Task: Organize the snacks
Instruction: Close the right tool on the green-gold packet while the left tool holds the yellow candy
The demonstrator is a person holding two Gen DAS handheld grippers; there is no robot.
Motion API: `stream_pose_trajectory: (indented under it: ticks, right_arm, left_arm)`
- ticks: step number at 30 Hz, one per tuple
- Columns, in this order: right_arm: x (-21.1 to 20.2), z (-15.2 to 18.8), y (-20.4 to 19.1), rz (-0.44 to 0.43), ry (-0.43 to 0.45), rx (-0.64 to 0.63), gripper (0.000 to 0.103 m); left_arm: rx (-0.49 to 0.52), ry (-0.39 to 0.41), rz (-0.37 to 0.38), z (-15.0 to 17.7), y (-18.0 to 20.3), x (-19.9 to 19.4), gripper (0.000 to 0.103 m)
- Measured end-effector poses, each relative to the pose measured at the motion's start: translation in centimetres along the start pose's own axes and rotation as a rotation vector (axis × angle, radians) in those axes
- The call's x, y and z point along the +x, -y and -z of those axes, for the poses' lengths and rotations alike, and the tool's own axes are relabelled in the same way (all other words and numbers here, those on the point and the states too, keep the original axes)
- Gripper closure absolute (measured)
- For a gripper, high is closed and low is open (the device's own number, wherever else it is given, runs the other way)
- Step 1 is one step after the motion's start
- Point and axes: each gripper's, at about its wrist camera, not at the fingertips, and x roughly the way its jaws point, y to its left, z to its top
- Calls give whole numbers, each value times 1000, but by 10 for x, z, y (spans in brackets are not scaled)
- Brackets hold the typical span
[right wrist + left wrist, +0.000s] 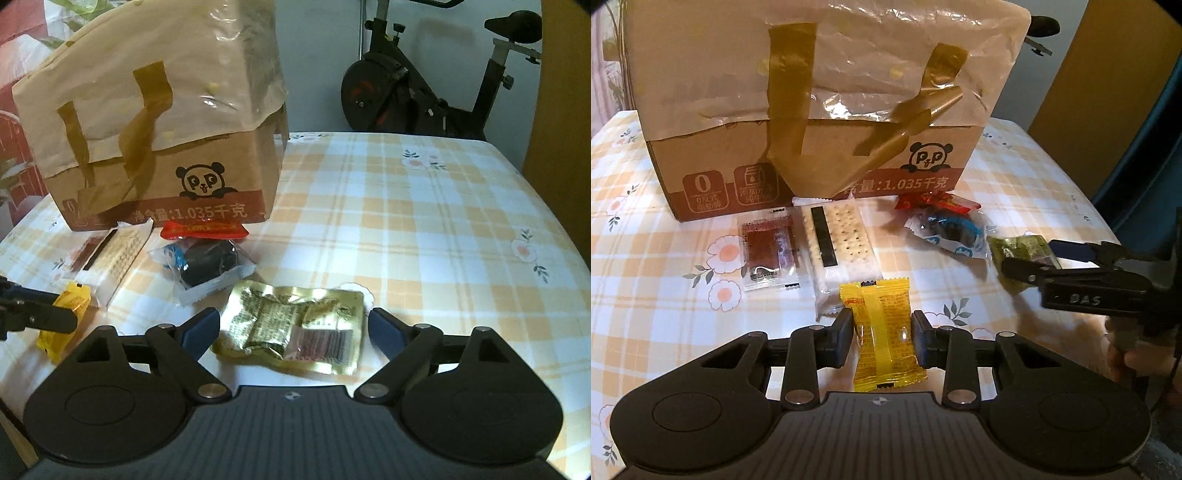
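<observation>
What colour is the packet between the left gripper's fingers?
Yellow packet, seen best in the left wrist view.

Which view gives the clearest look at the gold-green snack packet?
The right wrist view: the gold-green snack packet lies flat and whole between the open right hand-held gripper fingers, print visible. The left wrist view shows it only at the edge, small and partly covered by that gripper.

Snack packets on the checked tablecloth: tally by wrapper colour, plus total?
Yellow wrapper packet: 1
Gold-green foil packet: 1
Red wrapper packet: 1
Clear packet with dark red slab: 1
Clear cracker packet: 1
White-blue packet with dark cookie: 1
Total: 6
</observation>
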Motion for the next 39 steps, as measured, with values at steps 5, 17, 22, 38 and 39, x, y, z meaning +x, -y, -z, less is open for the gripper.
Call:
stream_pose_trajectory:
  ticks: [5,17,22,38,39]
  right_arm:
    - [10,-2,-13,26,-10,-58,10]
    - [13,6,-25,47,33,-133,13]
    - [11,7,-25,32,43,-134,16]
    - [4,10,-30,-11,99,-181,23]
    - [3,10,-30,-12,107,-184,24]
  left_arm:
    - [-16,47,8,-1,-4,-10,68]
    - [-78,93,12,-6,-17,-14,68]
    - [-87,92,16,-6,-19,-14,68]
    - [-117,80,13,-6,-22,-8,68]
    - [-117,80,13,-6,-22,-8,68]
